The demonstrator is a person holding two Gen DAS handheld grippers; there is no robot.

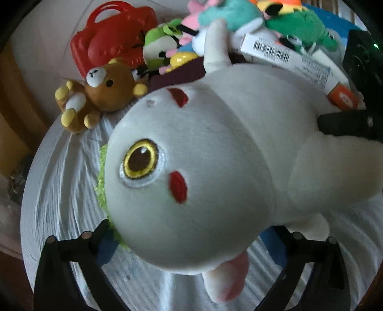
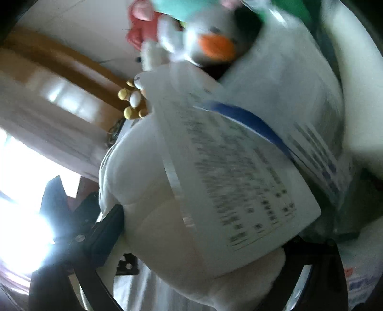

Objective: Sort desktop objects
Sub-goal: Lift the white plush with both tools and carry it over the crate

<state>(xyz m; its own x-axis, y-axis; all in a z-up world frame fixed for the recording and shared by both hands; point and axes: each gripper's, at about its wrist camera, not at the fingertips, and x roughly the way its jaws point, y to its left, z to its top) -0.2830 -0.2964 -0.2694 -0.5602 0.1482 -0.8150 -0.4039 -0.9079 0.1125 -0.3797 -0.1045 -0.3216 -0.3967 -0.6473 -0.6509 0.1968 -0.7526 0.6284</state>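
A: Starting at the left, the left gripper (image 1: pixel 191 241) has its jaws spread wide around the white plush (image 1: pixel 203 167), whose big round head sits between them over the white cloth (image 1: pixel 59 179); I see no squeeze yet.

B: It looks soft and light. I'd pinch the narrower body, not the head.

A: The right gripper (image 2: pixel 203 241) seems clamped on its body, with a white box (image 2: pixel 239 179) lying against it.

Big white plush (image 1: pixel 215 155) w/ gold-ringed brown eye, red cheek marks, pink-lined ear, lies on its side on white cloth. Behind it: brown bear plush (image 1: pixel 95 95), red plastic basket (image 1: pixel 112 40), white barcoded box (image 1: pixel 287 59), heap of coloured plushies (image 1: pixel 239 21).
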